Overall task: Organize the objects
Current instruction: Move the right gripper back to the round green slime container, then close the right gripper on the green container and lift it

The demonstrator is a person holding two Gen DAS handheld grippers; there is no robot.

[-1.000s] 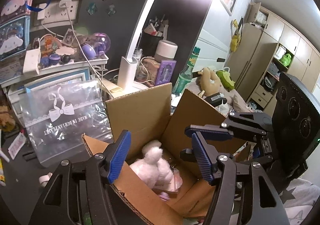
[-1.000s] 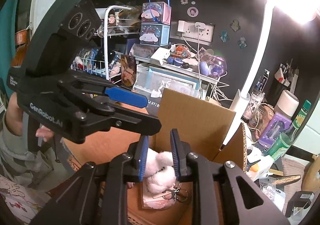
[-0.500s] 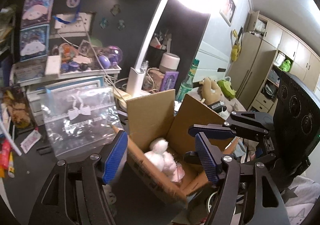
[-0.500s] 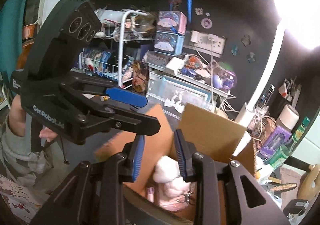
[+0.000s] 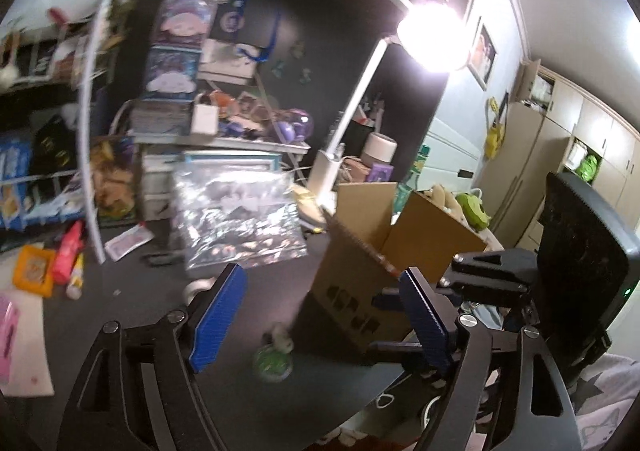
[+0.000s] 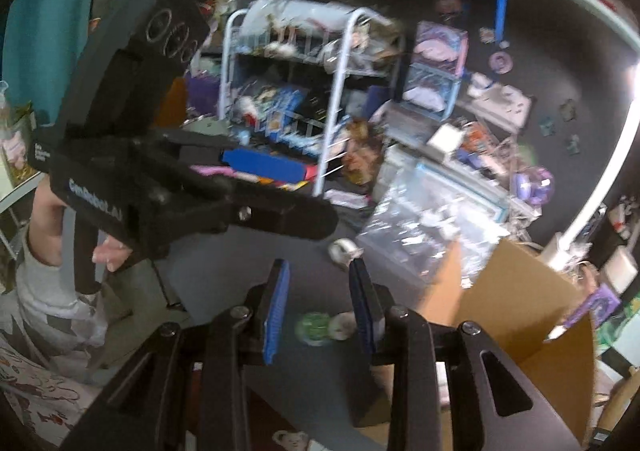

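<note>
Both cameras have pulled back and up from the cardboard box (image 5: 362, 251), so the white plush seen inside it a second ago is now hidden behind the box wall, and more of the dark table (image 5: 160, 291) shows.

At lower left of the left wrist view, red and yellow tubes (image 5: 68, 251) lie by the wire rack (image 5: 90, 131). The left gripper (image 5: 320, 315) has its jaws spread wide and empty. Between them, low in the frame, a small green round item (image 5: 272, 363) with a pale piece on it rests on the table, just beside the box. At right, the right gripper (image 6: 318, 305) has its jaws partly apart, empty, framing that same green item (image 6: 314, 327).

This looks like the reach for the next object. The next move probably calls for lowering onto the small green item and closing squarely; motion blur hides its exact shape.
</note>
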